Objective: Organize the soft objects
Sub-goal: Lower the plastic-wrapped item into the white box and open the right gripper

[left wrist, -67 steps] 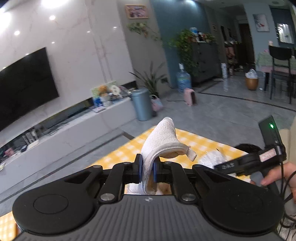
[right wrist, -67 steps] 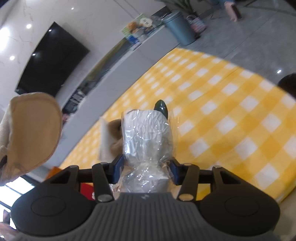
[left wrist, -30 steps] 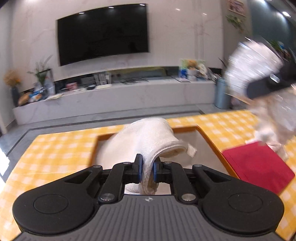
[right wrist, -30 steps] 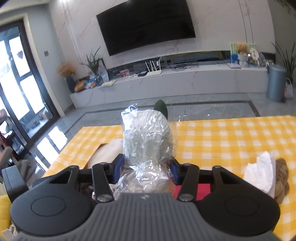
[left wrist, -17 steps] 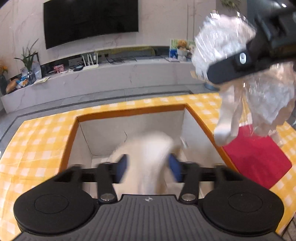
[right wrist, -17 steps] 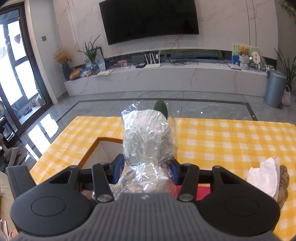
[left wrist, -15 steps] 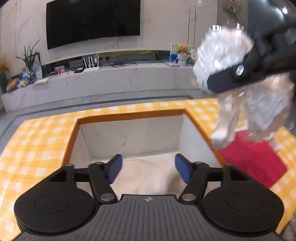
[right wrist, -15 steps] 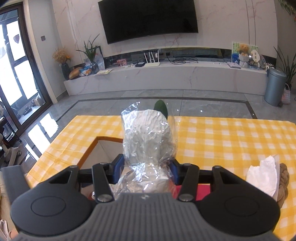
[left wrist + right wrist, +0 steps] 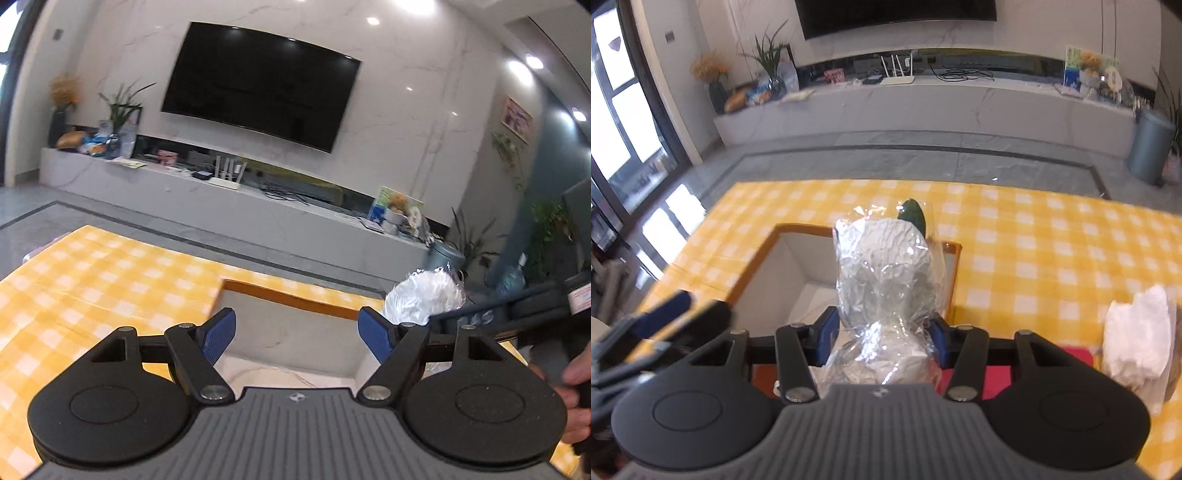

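- Left wrist view: our left gripper point(image 9: 296, 329) is spread wide with nothing between its blue pads, above the orange-rimmed box point(image 9: 295, 300) at lower centre.
- Right wrist view: our right gripper point(image 9: 882, 336) clamps the plastic-wrapped white bundle point(image 9: 884, 273), low in the frame's centre, over the box's point(image 9: 759, 258) right side.
- White cloth point(image 9: 1137, 343) lies at right on the yellow checked tablecloth point(image 9: 1034, 243).

A white soft bundle wrapped in crinkled clear plastic point(image 9: 884, 273), with a dark green tip showing behind its top, stands upright between the pads of the right gripper point(image 9: 882, 338), pinched at its narrow waist, above the near edge of the orange-rimmed open box point(image 9: 792, 258).
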Tool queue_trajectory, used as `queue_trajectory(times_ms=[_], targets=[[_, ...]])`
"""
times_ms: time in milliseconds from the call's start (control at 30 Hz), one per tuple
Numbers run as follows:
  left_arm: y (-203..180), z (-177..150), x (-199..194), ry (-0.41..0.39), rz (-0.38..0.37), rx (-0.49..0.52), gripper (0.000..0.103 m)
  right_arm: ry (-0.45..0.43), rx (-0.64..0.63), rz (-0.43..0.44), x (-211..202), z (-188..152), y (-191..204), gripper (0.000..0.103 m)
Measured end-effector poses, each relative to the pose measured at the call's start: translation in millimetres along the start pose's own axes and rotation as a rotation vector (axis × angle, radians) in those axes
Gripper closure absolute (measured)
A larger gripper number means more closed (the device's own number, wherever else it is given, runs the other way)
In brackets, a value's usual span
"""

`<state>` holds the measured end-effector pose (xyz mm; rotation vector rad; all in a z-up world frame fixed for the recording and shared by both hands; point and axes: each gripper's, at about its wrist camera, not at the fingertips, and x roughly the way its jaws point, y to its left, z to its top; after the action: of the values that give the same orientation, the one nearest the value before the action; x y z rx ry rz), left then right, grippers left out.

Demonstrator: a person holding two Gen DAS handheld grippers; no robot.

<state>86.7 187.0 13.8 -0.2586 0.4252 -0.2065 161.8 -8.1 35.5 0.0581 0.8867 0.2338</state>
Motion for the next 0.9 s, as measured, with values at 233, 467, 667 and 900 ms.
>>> queue_trajectory(times_ms=[233, 467, 667, 900], targets=[[7.2, 2.6, 1.3, -0.064, 0.171, -0.035, 0.015, 0.19, -0.167, -0.09, 59.8, -0.5, 25.4, 0.053], [13.4, 0.2, -5.2, -0.058, 0.206, -0.061, 0.015, 0.221, -0.371, -0.281, 102.6, -21.1, 51.5, 0.053], [15.6, -2.2, -4.2, -0.031, 0.216, -0.065, 0.015, 0.238, -0.504, -0.414, 127.1, -33.1, 66.7, 0.051], [19.2, -4.3, -1.8, 0.022, 0.121, -0.107, 0.015, 0.251, -0.538, -0.439, 126.2, -35.5, 67.8, 0.034]])
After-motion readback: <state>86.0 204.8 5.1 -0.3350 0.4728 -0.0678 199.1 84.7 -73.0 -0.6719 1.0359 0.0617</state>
